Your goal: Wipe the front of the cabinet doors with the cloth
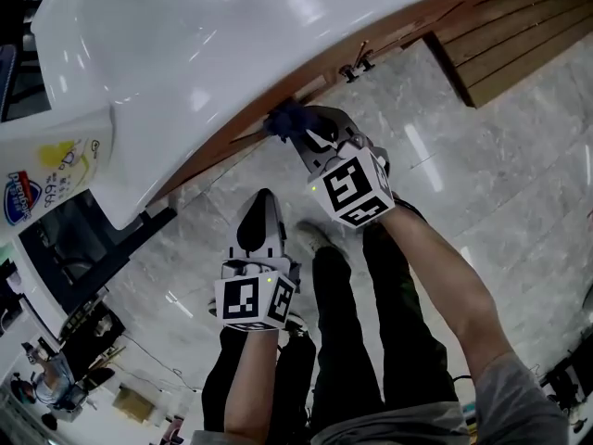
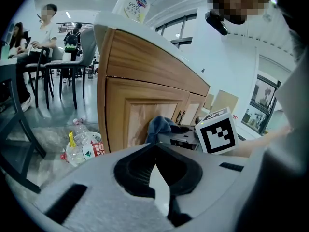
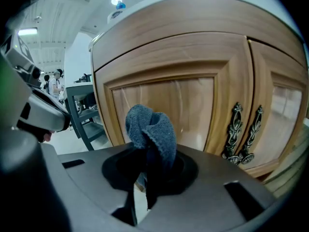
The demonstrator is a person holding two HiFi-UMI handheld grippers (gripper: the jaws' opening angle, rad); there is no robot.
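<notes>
A blue cloth (image 3: 150, 129) is bunched between the jaws of my right gripper (image 3: 145, 173), which is shut on it. In the head view the cloth (image 1: 285, 119) sits up against the front of the left wooden cabinet door (image 1: 243, 139), under the white countertop (image 1: 204, 44). The door's recessed panel (image 3: 188, 110) fills the right gripper view just behind the cloth. My left gripper (image 1: 262, 200) hangs lower and further from the cabinet, shut with nothing in it. From its view the cloth (image 2: 158, 126) and the right gripper's marker cube (image 2: 216, 132) show against the door (image 2: 137, 110).
Two ornate metal handles (image 3: 244, 132) mark the seam with the right door. A cleaner bottle (image 2: 135, 4) lies on the countertop. Empty plastic bottles (image 2: 82, 146) lie on the floor by the cabinet's left corner. Chairs and seated people (image 2: 46, 57) are beyond. My legs (image 1: 371, 323) stand on marble tiles.
</notes>
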